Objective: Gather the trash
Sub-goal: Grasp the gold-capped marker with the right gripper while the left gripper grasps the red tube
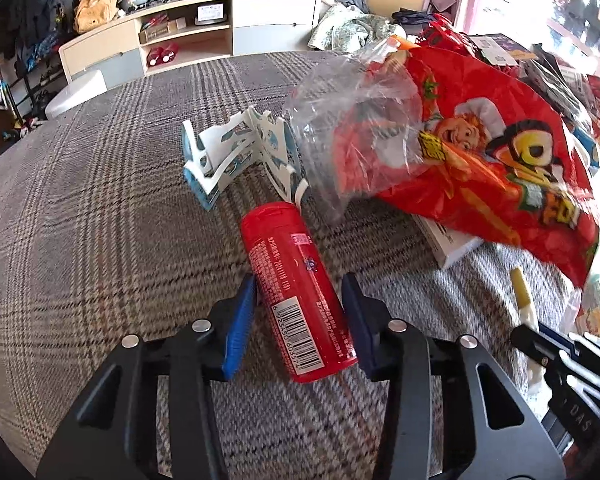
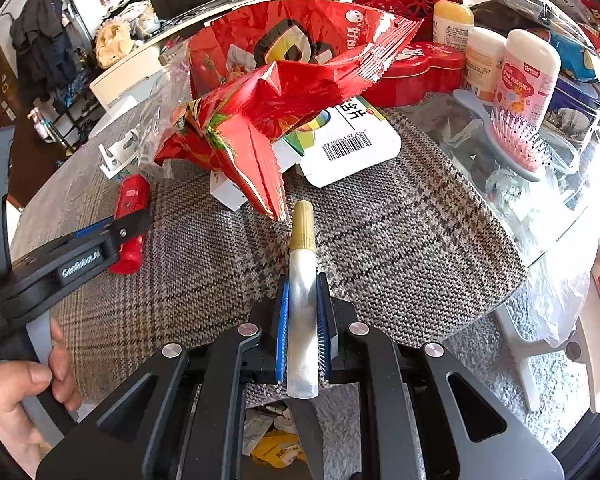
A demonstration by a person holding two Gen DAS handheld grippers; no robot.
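A red cylindrical can (image 1: 296, 296) lies on the plaid tablecloth (image 1: 100, 200). My left gripper (image 1: 298, 284) is open with its blue pads on either side of the can; a small gap shows at the right pad. The can also shows in the right wrist view (image 2: 129, 208) with the left gripper's fingers (image 2: 128, 224) around it. My right gripper (image 2: 303, 292) is shut on a silver tube with a gold cap (image 2: 302, 280), held above the table edge. The tube shows in the left wrist view (image 1: 524, 296).
A large red snack bag (image 1: 480, 152) with clear plastic (image 1: 340, 120) lies beyond the can. White and blue cut card packaging (image 1: 236, 152) is at the far middle. A white box (image 2: 348, 148), lotion bottles (image 2: 528, 72) and a pink hairbrush (image 2: 516, 136) are at right. Trash (image 2: 272, 436) lies below the table edge.
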